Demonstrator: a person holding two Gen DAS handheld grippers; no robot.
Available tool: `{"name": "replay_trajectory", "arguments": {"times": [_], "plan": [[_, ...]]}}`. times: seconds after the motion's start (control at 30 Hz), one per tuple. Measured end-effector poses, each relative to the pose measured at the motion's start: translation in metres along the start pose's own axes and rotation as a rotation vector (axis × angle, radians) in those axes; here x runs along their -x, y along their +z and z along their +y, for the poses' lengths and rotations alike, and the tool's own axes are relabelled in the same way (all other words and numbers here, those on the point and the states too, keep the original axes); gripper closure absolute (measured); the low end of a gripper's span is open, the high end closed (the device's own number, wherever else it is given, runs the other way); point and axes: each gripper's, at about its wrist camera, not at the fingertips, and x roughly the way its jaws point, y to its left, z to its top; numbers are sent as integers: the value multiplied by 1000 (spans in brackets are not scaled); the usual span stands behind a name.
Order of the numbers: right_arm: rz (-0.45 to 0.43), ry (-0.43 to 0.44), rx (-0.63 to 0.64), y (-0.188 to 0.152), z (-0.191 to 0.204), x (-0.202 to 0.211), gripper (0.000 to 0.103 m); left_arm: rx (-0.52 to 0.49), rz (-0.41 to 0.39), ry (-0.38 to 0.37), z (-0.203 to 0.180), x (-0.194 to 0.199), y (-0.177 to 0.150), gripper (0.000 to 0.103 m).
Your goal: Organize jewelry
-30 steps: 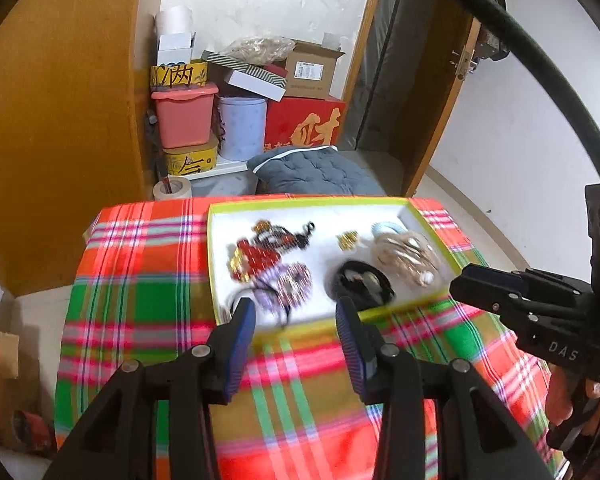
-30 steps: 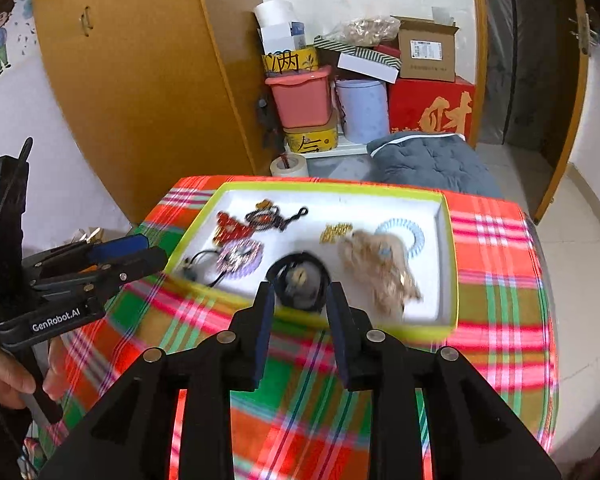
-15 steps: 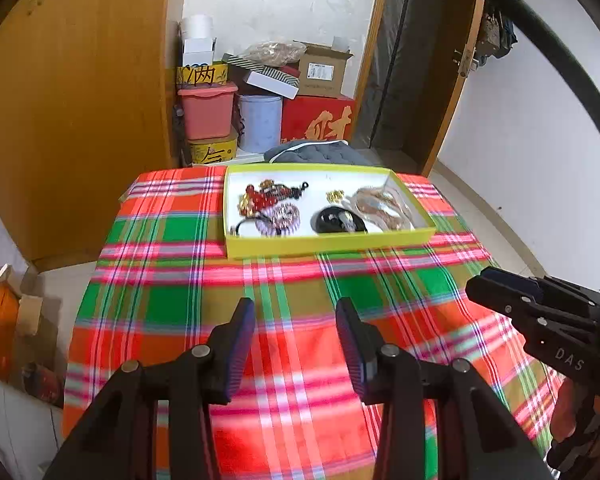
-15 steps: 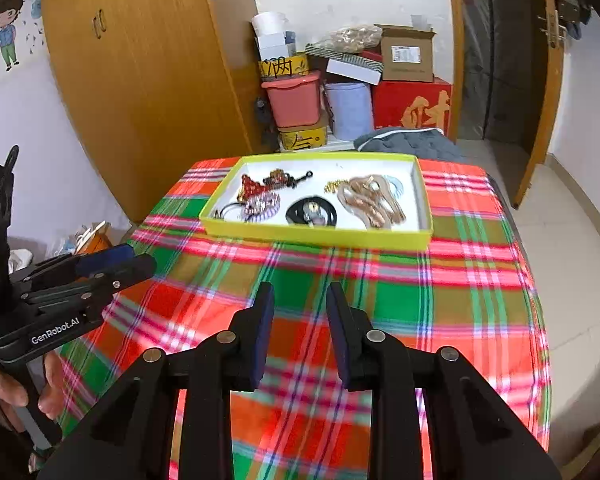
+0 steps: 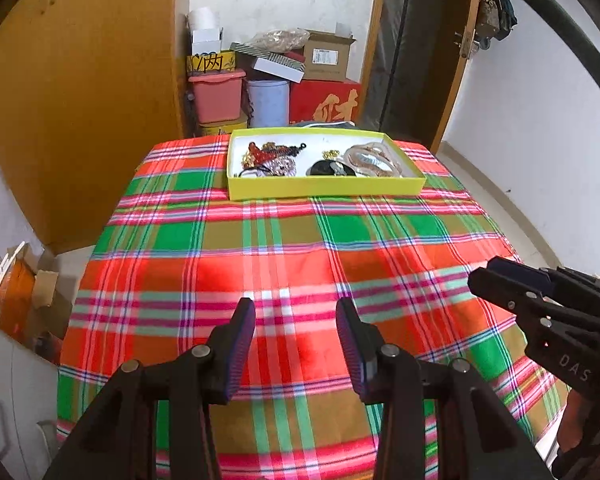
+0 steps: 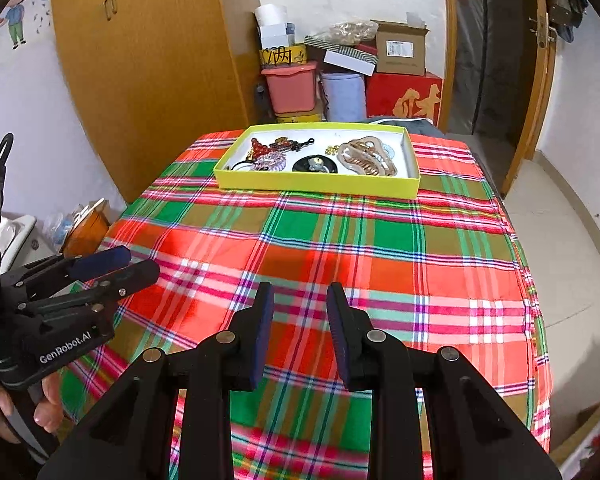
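Two grippers, both empty, poised above near end of plaid cloth (image 5: 284,240). Left gripper (image 5: 295,336): fingers apart, nothing between, only cloth showing through gap. Right gripper (image 6: 300,328): fingers apart too, gap narrower, also nothing held.

Landmark: yellow tray (image 6: 316,185) at far end of cloth, long axis running crosswise to both grippers' pointing direction. Jewelry all inside tray. Toward tray's left end: red beads (image 6: 260,149) and dark tassel charm (image 6: 290,145), with pale sparkly piece (image 6: 270,162) nearer tray's front wall. At tray's middle: black round piece (image 6: 315,165), small gold bit (image 6: 331,150) just behind. Toward tray's right end: tangle of beige chain (image 6: 366,158).

Tray straight ahead of both sets of fingers and well apart, broad stretch of bare cloth between. Neither hand clearly nearer; left gripper facing tray's left half, right gripper roughly facing tray's middle. Probably either a pause before reaching forward or an end of sorting; impossible to tell which from positions alone.

Behind tray: stacked boxes, pink tub (image 5: 216,96), wooden wardrobe (image 5: 80,100).
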Motion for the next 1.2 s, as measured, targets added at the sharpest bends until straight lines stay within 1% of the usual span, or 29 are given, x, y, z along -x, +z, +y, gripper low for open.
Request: {"name": "replay_trajectory", "arguments": {"times": [0.17, 0.43, 1.2], "plan": [[23, 3, -14, -7, 1, -7, 75, 7, 20, 2, 2, -5, -6, 61], [62, -5, -21, -13, -1, -22, 75, 12, 31, 12, 5, -14, -7, 61], [83, -2, -18, -13, 0, -31, 74, 22, 45, 8, 8, -22, -9, 61]]}}
